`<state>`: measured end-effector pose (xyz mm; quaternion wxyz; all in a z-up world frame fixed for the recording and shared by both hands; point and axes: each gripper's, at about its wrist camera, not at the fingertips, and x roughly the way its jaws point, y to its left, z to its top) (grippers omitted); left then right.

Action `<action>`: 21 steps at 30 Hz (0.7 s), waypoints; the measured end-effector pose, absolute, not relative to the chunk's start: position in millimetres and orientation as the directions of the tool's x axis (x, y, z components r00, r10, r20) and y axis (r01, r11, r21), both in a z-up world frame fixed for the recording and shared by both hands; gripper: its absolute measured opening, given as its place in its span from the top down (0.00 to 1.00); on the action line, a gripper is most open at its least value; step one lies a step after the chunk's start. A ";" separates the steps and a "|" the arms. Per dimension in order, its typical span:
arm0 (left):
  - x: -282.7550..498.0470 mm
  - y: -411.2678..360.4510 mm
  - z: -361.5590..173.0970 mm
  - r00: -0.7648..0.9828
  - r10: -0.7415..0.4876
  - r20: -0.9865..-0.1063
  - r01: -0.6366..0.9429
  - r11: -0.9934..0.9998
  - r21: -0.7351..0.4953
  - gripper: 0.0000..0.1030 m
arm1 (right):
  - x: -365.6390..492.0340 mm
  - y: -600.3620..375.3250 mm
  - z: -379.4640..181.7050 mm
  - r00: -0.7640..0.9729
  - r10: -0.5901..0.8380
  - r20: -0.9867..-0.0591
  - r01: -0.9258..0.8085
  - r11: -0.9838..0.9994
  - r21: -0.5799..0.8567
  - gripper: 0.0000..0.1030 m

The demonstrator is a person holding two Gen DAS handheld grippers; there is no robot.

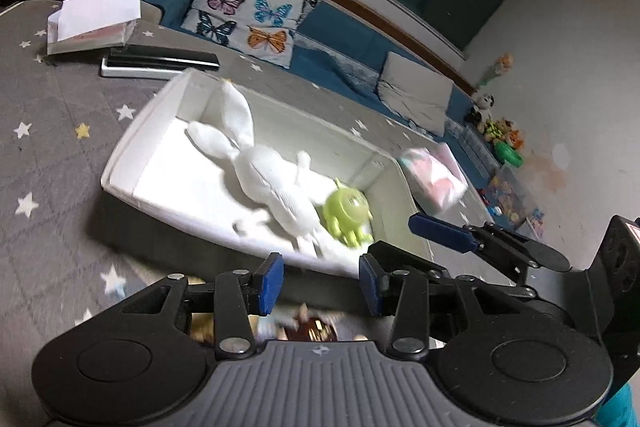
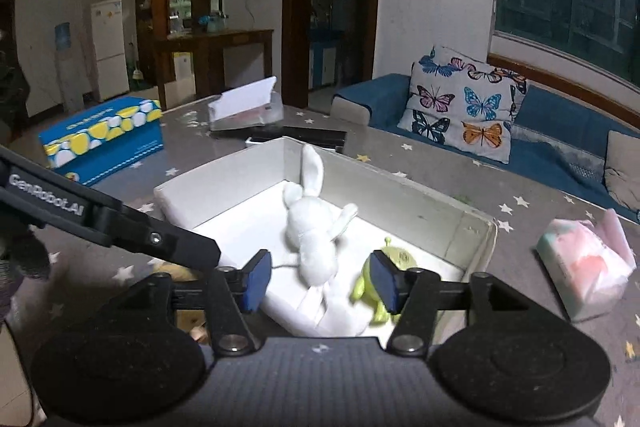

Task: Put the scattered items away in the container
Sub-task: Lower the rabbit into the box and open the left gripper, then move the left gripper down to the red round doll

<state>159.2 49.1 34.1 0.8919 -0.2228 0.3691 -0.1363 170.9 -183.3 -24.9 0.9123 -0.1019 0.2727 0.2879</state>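
Both grippers hang over the near edge of the shallow white rectangular cardboard box (image 2: 476, 243) on the grey star-patterned table cover (image 1: 60, 147). The left gripper (image 1: 320, 285) has its blue-padded fingers (image 1: 269, 283) spread with nothing between them; a blurred brownish thing, too unclear to name, lies on the cover just below them. The right gripper (image 2: 320, 281) is also parted and empty.

Beyond its fingertips, inside the box, lies the white long-eared plush rabbit (image 2: 314, 227), ears pointing away. Just past the right finger (image 2: 385, 281) sits the lime-green one-eyed plastic monster toy (image 2: 370, 289), touching the rabbit's side in the left view. Off to the right, outside the box, rests a pastel pink-and-mint soft tissue pack (image 2: 584, 267).
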 end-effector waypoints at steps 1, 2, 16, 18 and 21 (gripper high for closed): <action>154.4 47.3 33.5 0.687 -0.411 -0.599 0.085 0.864 -0.495 0.57 | 162.3 -185.8 -24.1 0.685 0.475 -0.553 -0.584 0.811 -0.027 0.44; 150.0 45.5 32.8 0.684 -0.413 -0.602 0.091 0.866 -0.491 0.57 | 154.3 -188.4 -23.6 0.683 0.480 -0.550 -0.588 0.809 -0.024 0.44; 104.9 30.6 9.2 0.637 -0.469 -0.612 0.100 0.837 -0.538 0.57 | 72.2 -202.4 -46.9 0.638 0.507 -0.580 -0.627 0.779 -0.009 0.37; 104.7 30.4 5.2 0.633 -0.474 -0.613 0.084 0.828 -0.554 0.57 | 70.1 -201.8 -50.5 0.633 0.506 -0.586 -0.626 0.780 -0.002 0.37; 104.8 30.5 0.6 0.619 -0.486 -0.616 0.068 0.816 -0.574 0.57 | 69.2 -204.0 -55.7 0.631 0.504 -0.590 -0.613 0.790 0.020 0.36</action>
